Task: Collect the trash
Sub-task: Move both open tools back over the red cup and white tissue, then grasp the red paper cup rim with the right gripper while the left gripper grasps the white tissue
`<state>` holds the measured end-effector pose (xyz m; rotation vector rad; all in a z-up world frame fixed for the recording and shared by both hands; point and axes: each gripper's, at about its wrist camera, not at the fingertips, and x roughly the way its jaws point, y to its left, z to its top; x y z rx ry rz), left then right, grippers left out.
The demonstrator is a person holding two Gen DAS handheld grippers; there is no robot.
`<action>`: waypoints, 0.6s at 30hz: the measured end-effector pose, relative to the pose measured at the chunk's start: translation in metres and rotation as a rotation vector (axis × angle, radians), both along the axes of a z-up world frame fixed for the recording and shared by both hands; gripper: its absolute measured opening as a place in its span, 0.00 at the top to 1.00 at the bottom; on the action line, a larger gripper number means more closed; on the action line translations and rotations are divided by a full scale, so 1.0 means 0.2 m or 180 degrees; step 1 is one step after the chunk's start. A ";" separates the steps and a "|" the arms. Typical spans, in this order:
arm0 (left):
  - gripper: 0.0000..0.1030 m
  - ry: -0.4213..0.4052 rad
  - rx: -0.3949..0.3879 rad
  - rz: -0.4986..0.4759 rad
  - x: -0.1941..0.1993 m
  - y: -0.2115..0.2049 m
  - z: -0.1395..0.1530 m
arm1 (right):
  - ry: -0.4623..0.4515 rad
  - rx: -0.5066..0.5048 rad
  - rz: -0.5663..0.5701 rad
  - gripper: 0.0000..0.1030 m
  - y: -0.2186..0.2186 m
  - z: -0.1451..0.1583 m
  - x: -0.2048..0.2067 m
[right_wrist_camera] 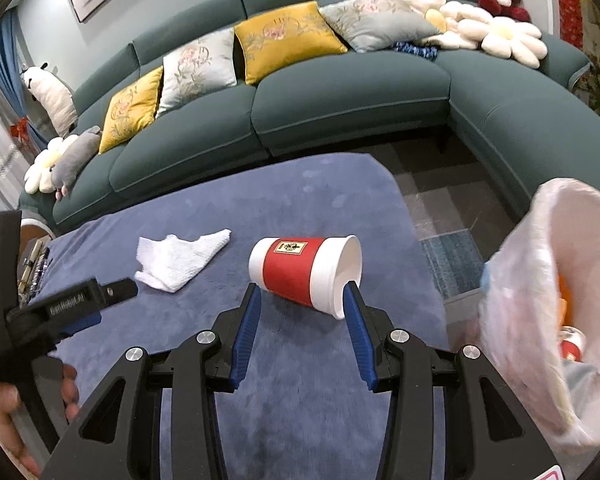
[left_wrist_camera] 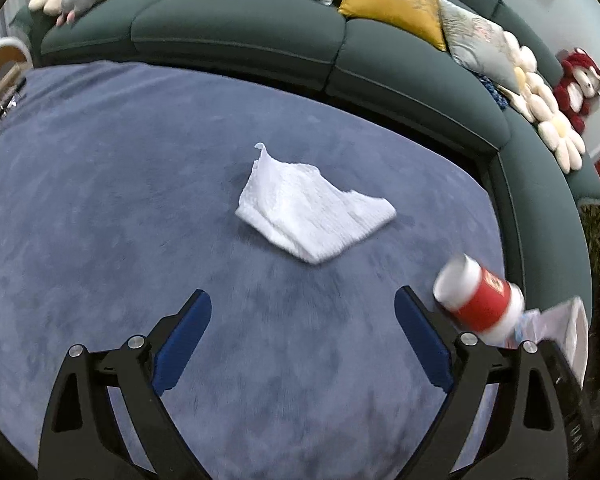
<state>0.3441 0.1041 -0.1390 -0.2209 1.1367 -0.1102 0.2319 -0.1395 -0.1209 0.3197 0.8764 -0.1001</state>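
Note:
A crumpled white tissue (left_wrist_camera: pixel 312 208) (right_wrist_camera: pixel 180 260) lies on the blue-grey table cover (left_wrist_camera: pixel 100 200). My left gripper (left_wrist_camera: pixel 303 300) hovers just short of it, jaws wide open with nothing between them. A red-and-white paper cup (right_wrist_camera: pixel 304 272) (left_wrist_camera: pixel 480 300) lies on its side to the right of the tissue. My right gripper (right_wrist_camera: pixel 302 294) is close in front of the cup, jaws half open and bracketing it without pressing; the right fingertip (right_wrist_camera: pixel 350 292) overlaps the cup's rim. A white-lined trash bin (right_wrist_camera: pixel 520 320) stands at the right, with some trash in it.
A dark green corner sofa (right_wrist_camera: pixel 340 100) with yellow and grey cushions and plush toys wraps behind and right of the table. The table's right edge drops to tiled floor (right_wrist_camera: pixel 440 200). Small objects (right_wrist_camera: pixel 36 268) lie at the table's left edge. A person's hand (right_wrist_camera: pixel 4 408) holds the left tool.

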 end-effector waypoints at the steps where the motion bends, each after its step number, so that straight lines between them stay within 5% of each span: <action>1: 0.14 0.0014 0.0011 0.0013 0.03 0.00 -0.02 | 0.0025 0.0012 0.0012 0.59 0.00 -0.03 0.03; 11: 0.18 0.0156 0.0090 0.0008 0.28 -0.08 -0.18 | 0.0141 0.0092 0.0081 0.59 0.00 -0.20 0.19; 16: 0.54 0.0182 0.0198 -0.0088 0.31 -0.14 -0.22 | 0.0149 0.0134 0.0146 0.59 0.03 -0.23 0.21; 18: 0.78 0.0110 0.0293 -0.0155 0.30 -0.16 -0.21 | 0.0153 0.0152 0.0173 0.61 0.04 -0.24 0.22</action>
